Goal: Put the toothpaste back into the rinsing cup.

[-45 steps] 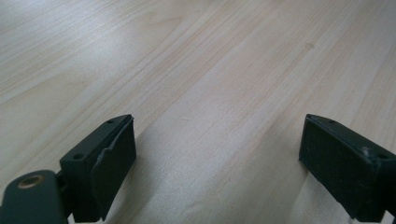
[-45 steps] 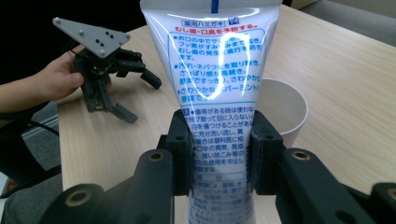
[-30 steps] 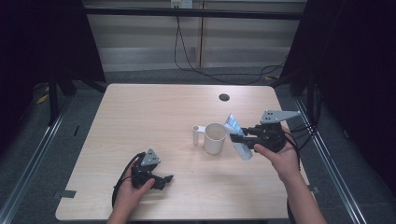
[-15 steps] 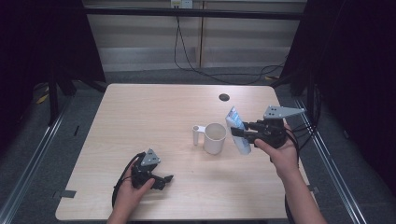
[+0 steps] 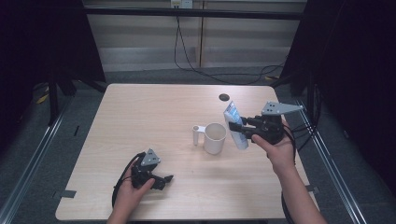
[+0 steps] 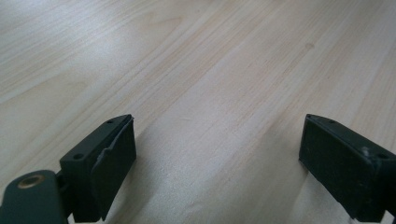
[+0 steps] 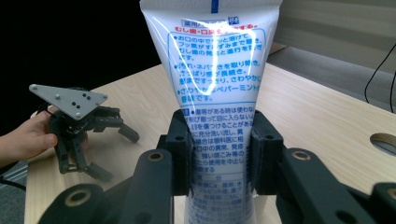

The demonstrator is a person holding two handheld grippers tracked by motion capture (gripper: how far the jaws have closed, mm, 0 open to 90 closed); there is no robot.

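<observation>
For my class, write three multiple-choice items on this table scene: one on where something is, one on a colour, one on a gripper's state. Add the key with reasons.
1. Where does the mug stand?
A. just left of the held tube
B. at the table's far left corner
C. inside the left gripper

2. What colour is the mug?
A. red
B. white
C. black

3. How is the right gripper?
A. open over bare table
B. shut on the tube
C. lying unheld on the table

Key: 1 A, the high view shows it beside the tube. 2 B, its body and handle are white. 3 B, in the right gripper view both jaws press the tube's sides.
</observation>
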